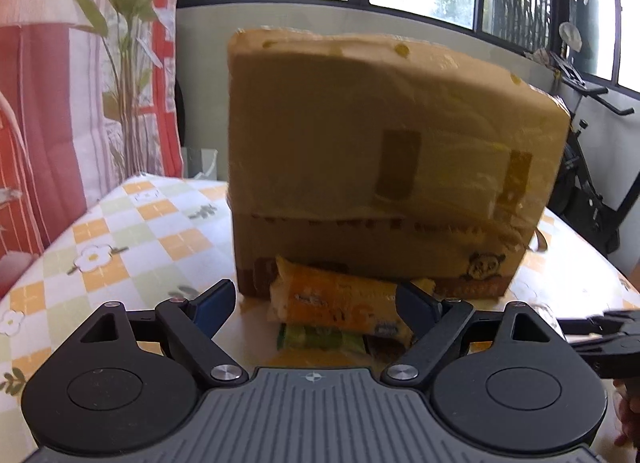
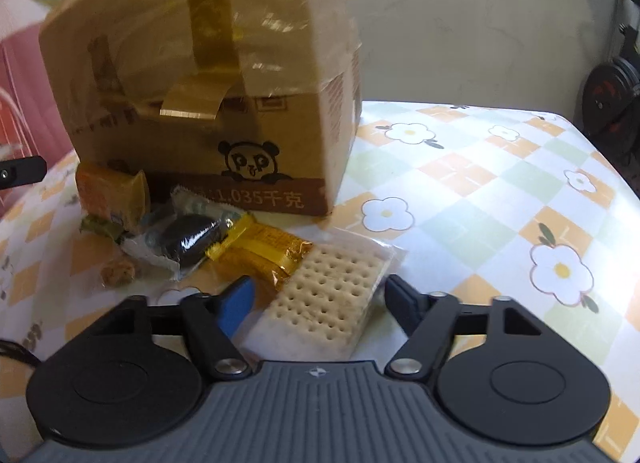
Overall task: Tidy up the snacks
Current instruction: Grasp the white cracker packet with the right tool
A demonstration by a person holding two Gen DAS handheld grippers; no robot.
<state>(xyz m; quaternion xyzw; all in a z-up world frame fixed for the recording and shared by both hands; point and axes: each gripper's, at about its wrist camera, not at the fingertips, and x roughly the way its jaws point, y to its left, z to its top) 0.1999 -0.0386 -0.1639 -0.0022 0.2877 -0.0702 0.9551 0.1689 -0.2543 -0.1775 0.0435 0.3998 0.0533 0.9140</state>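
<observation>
A taped cardboard box [image 2: 192, 103] stands on a table covered by a flower-patterned cloth [image 2: 480, 191], and the snacks to be organized are heaped against its near face. In the right wrist view a clear-wrapped cracker pack [image 2: 328, 295] lies nearest, flanked by the fingers of the right gripper [image 2: 320, 303]; the jaws are set partly open, just beside the pack's long edges, and no pad is seen pressing on it. Beyond it lie a gold-foil bar [image 2: 260, 251], a dark snack in clear wrap [image 2: 188, 239], an orange packet [image 2: 112, 195] leaning at the box and a small brown biscuit [image 2: 118, 273] lying loose. In the left wrist view the left gripper [image 1: 314, 307] is held wide open around the same orange packet [image 1: 340, 303], which rests on a green wrapper [image 1: 316, 337]; the right-hand pad appears to be at the packet's end, though contact cannot be confirmed — nothing is held. All items are judged light. The cracker pack is stiff but brittle and its film slippery, so it should be taken across the short width near the middle, with only gentle closure. The orange packet is soft and air-filled — a grip across the body, not the crimped ends, is advised. The loose biscuit is likely to crumble under pressure.
</observation>
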